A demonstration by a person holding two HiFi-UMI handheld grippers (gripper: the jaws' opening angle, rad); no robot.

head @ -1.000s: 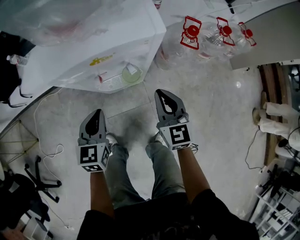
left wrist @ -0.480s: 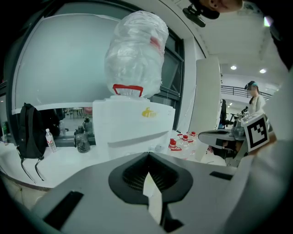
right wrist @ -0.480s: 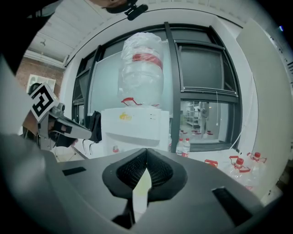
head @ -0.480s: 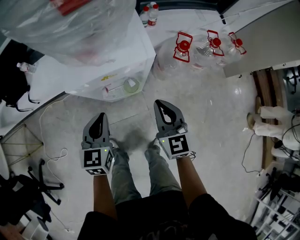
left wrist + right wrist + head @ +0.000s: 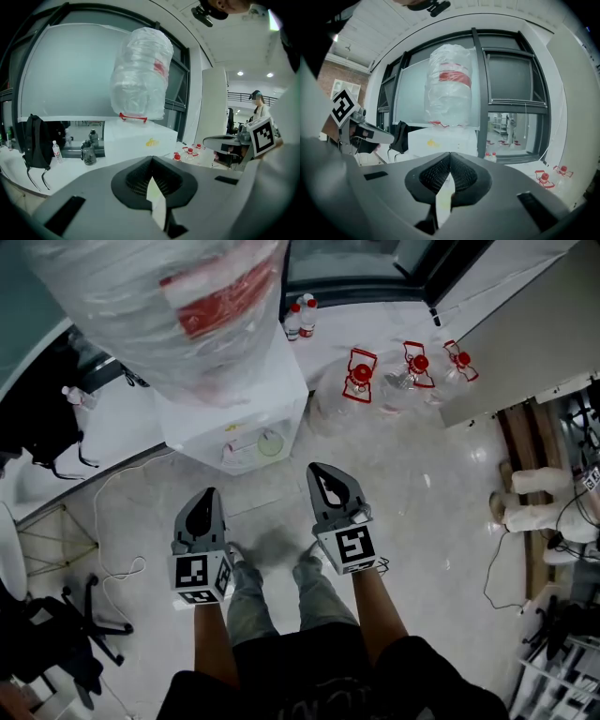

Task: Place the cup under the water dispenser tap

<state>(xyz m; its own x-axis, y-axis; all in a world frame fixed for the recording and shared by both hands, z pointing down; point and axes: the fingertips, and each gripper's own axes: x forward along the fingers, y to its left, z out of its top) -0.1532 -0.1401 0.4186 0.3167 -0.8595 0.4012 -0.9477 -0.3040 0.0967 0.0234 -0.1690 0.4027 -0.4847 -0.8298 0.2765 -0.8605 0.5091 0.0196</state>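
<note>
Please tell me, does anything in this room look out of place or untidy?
Nothing looks spilled or broken. Two things look untidy: the big bottle on the water dispenser is wrapped in crumpled plastic film, and a loose cable trails over the floor left of the dispenser, a possible trip hazard.

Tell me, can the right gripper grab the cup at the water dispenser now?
Probably not from there. The right gripper is shut and empty, and it hangs apart from the cup at the water dispenser. Nothing stands between them, so opening and moving closer should work.
</note>
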